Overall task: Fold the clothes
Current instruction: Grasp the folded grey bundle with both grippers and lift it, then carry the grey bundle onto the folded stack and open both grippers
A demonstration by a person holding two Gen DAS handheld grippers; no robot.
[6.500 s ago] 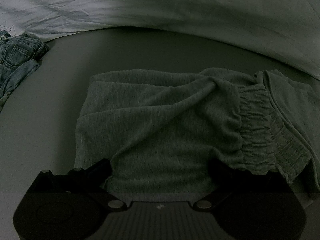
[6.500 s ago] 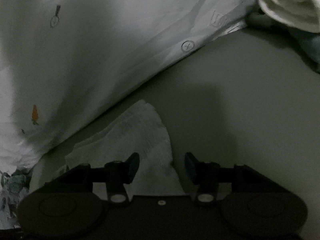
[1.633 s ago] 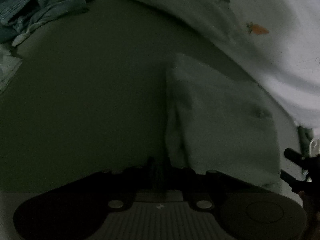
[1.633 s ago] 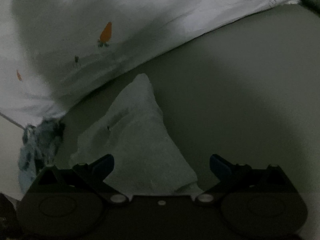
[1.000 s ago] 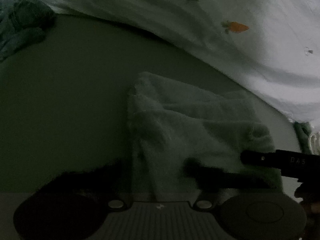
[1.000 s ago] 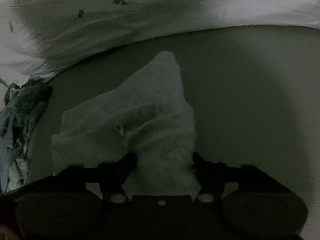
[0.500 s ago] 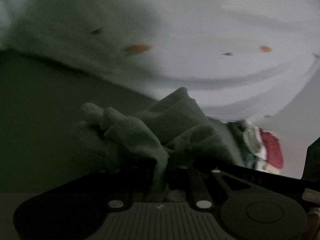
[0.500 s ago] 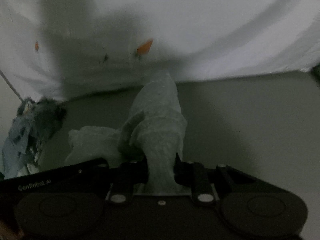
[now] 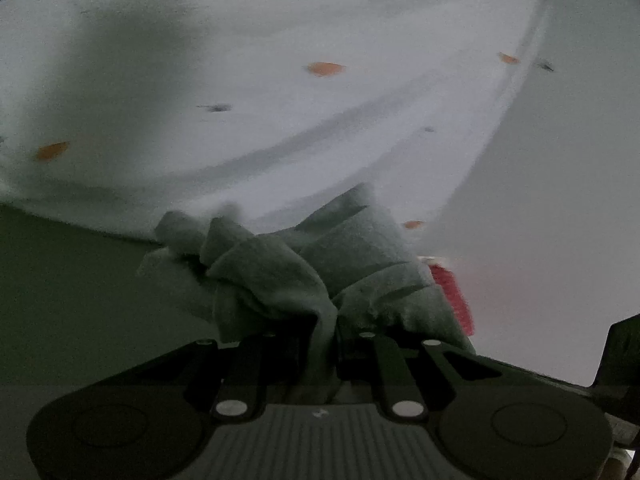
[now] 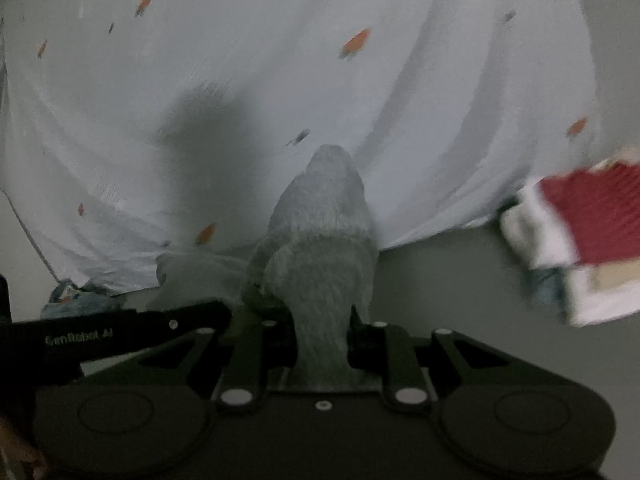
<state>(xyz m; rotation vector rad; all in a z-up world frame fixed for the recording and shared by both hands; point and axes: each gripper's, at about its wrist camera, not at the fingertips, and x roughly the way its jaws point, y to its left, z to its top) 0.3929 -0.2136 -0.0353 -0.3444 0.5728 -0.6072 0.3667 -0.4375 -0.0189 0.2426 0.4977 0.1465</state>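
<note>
The left gripper (image 9: 334,340) is clamped on a bunched fold of the grey garment (image 9: 304,272). The right gripper (image 10: 322,332) is clamped on another fold of the same garment, which rises ahead of its jaws. The garment hangs between the two grippers, clear of the grey surface (image 10: 460,280), in front of the carrot-print sheet (image 10: 280,80). The grippers sit close side by side, so neither is nearer. The folded stack (image 10: 580,240) lies to the right, probably the set-down place.

Black claw (image 10: 322,340) bodies w/ silver screws, round side discs, white "GenRobot AI" lettering.
</note>
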